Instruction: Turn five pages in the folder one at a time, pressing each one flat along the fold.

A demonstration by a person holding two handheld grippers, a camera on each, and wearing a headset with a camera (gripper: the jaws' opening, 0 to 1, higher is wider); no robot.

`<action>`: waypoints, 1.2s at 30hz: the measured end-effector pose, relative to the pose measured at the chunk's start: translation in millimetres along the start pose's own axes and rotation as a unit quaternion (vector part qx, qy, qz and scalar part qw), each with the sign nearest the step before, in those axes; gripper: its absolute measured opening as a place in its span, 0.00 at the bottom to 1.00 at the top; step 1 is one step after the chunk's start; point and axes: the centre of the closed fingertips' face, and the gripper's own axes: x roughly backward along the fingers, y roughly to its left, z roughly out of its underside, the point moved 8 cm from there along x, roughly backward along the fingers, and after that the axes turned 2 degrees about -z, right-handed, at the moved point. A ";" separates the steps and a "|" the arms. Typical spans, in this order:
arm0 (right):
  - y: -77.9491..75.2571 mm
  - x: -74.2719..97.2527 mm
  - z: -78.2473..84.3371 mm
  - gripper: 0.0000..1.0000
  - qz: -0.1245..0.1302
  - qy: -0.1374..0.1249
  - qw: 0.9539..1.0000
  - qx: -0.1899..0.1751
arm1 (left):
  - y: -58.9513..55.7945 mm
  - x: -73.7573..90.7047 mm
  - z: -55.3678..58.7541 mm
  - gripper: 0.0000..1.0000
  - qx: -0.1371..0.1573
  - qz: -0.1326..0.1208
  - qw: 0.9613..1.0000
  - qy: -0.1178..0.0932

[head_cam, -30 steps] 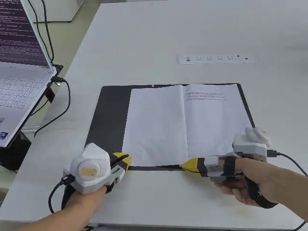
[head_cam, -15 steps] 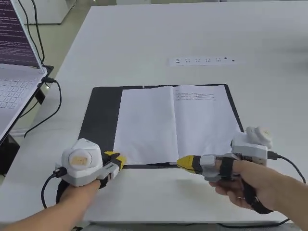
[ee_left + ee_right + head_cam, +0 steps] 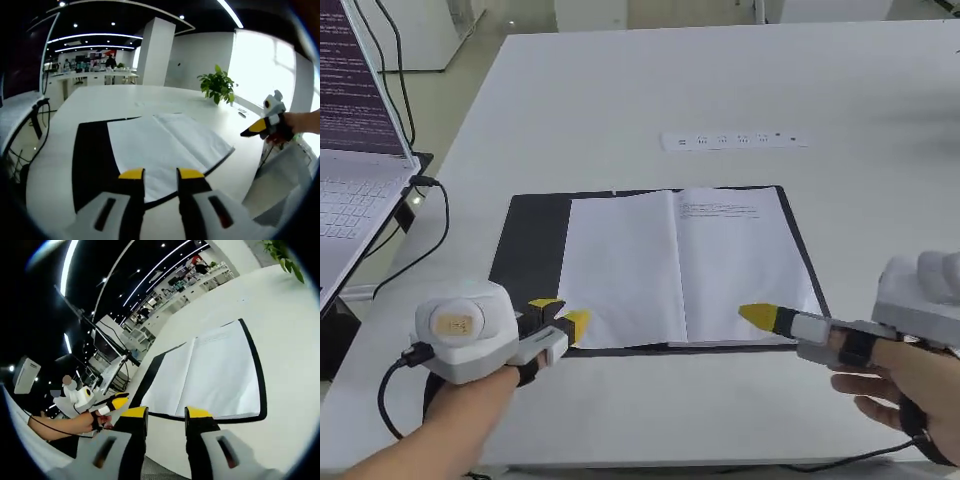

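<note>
Shifted rightward since the earlier frame: right gripper (image 3: 760,317), now held above the near edge of the right page (image 3: 745,260), away from the fold (image 3: 678,270). Folder (image 3: 525,250) is laid open, centre of the white table (image 3: 620,90). One sheet only should be pinched at its near right corner. Both claws are held apart, empty. Left gripper (image 3: 560,314) is kept by the left page (image 3: 620,265).

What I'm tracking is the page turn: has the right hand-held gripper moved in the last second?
Yes. The right hand-held gripper shifted right, from the fold of the folder to over its right page.
</note>
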 end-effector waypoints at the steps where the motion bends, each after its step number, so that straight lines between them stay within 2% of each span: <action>1: 0.2 5.0 0.1 0.29 0.005 0.003 1.000 0.002 | -1.7 5.1 -3.3 0.25 0.003 -0.001 1.000 -0.006; 3: -3.9 17.3 -1.9 0.32 0.031 -0.016 0.999 0.006 | -3.8 10.2 -6.9 0.30 0.000 0.005 1.000 -0.017; 4: -8.0 25.0 -3.7 0.35 0.054 -0.034 0.998 0.019 | -5.2 12.8 -8.1 0.33 -0.010 0.006 1.000 -0.021; 6: -13.5 36.5 -4.8 0.44 0.088 -0.052 0.994 0.036 | -11.2 22.0 -9.7 0.38 -0.015 0.003 1.000 -0.022; 9: -17.2 49.2 -3.5 0.49 0.115 -0.065 0.990 0.051 | -17.2 31.7 -8.4 0.41 -0.013 0.009 0.999 -0.029; 12: -16.9 54.7 -1.0 0.49 0.120 -0.066 0.989 0.060 | -22.6 38.8 -4.3 0.43 -0.022 0.009 1.000 -0.020; 13: -17.6 56.3 -0.5 0.49 0.125 -0.064 0.987 0.075 | -23.3 41.1 -3.0 0.44 -0.022 0.010 1.000 -0.018; 19: -16.4 58.4 4.6 0.51 0.133 -0.055 0.984 0.101 | -22.0 53.9 0.6 0.49 -0.021 0.000 1.000 -0.004; 28: -17.8 62.4 5.4 0.52 0.136 -0.065 0.982 0.113 | -14.5 67.7 -0.9 0.55 -0.007 -0.026 1.000 -0.009; 35: -17.0 62.7 5.7 0.52 0.134 -0.065 0.982 0.116 | -14.1 70.9 -2.7 0.58 -0.012 -0.031 0.999 0.001; 36: -16.6 62.3 6.1 0.51 0.131 -0.066 0.983 0.111 | -13.4 70.7 -3.9 0.57 -0.011 -0.029 0.999 0.003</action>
